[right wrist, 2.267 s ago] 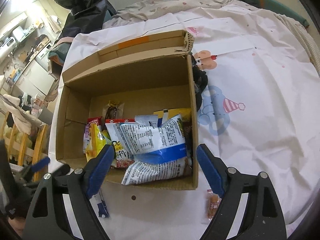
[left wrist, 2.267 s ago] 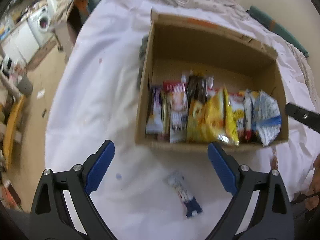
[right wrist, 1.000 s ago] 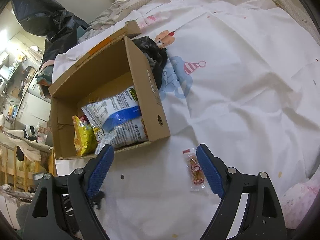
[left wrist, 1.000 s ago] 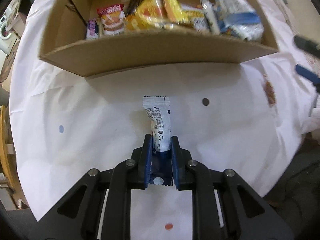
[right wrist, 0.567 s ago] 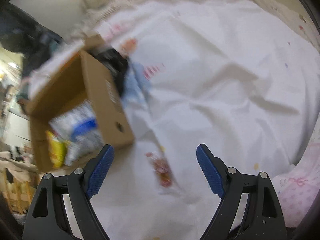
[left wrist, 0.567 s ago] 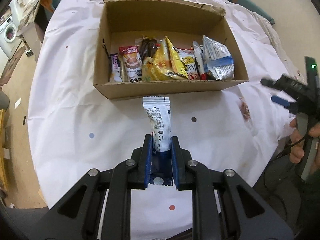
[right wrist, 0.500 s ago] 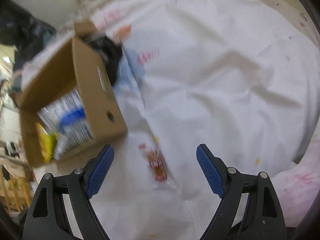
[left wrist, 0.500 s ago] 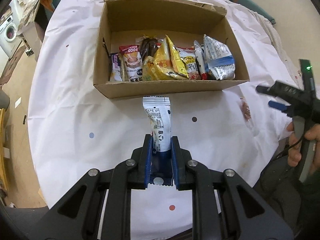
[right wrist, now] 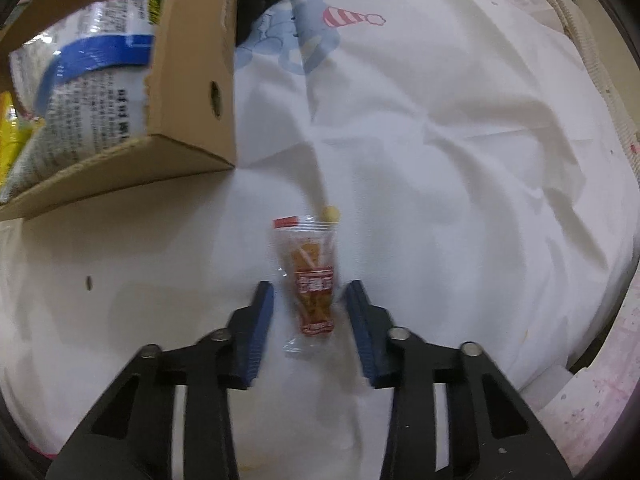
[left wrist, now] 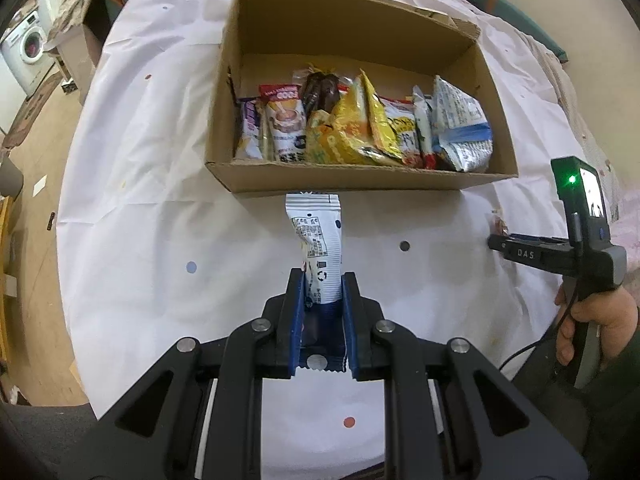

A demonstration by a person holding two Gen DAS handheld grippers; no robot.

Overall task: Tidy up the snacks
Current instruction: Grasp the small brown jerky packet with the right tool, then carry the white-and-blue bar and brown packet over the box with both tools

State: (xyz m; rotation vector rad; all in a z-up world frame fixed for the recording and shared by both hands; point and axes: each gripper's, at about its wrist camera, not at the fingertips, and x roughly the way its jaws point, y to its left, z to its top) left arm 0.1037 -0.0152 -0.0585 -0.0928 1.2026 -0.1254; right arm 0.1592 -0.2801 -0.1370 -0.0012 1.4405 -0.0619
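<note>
my left tongs (left wrist: pixel 321 312) are pinching a white and blue snack packet (left wrist: pixel 317 240) by its lower end, so the packet stands up along the line of the fingers, its free end reaching toward the near wall of the cardboard box (left wrist: pixel 360 178), which lies straight ahead and already holds a row of snacks. my right tongs (right wrist: pixel 309 318) point down at a small clear packet with an orange-brown snack (right wrist: pixel 310 280) lying flat on the white sheet (right wrist: pixel 440 160); its long axis runs along my fingers, so the pads come at its long sides. the jaws are closing with the packet between them, but a sliver of sheet shows on each side, so i judge the pads are not pressing yet. the right tongs are the nearer to this packet by far; the box corner (right wrist: pixel 192 120) sits up and to the left of it, a short way off. the left wrist view shows the whole box, its filled front row and bare back half, and my right hand (left wrist: pixel 596 320) on the handle, while the small packet is a mere speck there by the sheet's edge. the right wrist view shows that packet clearly, but only one corner of the box.
</note>
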